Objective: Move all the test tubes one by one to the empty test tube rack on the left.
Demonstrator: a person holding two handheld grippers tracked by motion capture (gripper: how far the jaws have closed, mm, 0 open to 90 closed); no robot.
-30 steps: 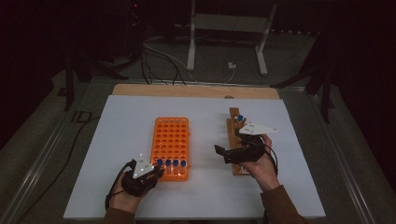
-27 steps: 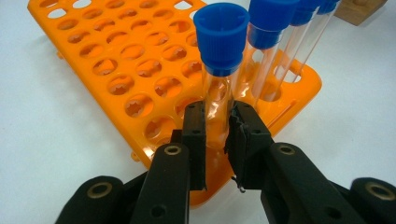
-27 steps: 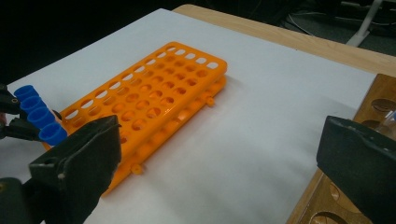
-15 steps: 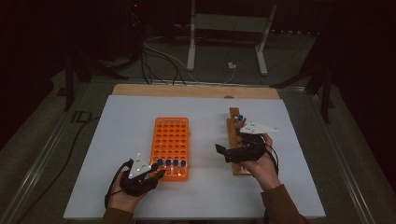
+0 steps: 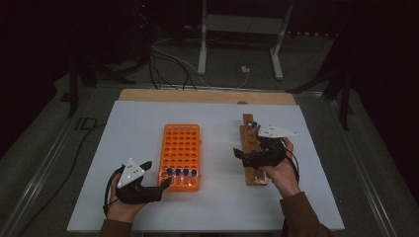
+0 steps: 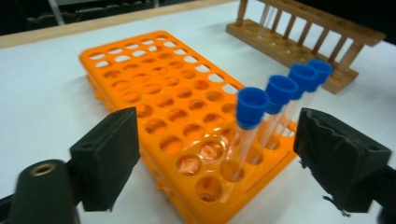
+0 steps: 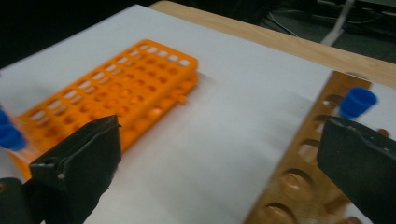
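Left gripper has just been opening, jaws wide and empty, beside four blue-capped tubes standing in the orange rack's near row. Back straight out (avoid the caps). Right gripper gapes empty over the wooden rack.

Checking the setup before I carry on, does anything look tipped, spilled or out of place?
Nothing stands out. Four blue-capped tubes stand upright in the orange rack, one more in the wooden rack, and nothing is spilled.
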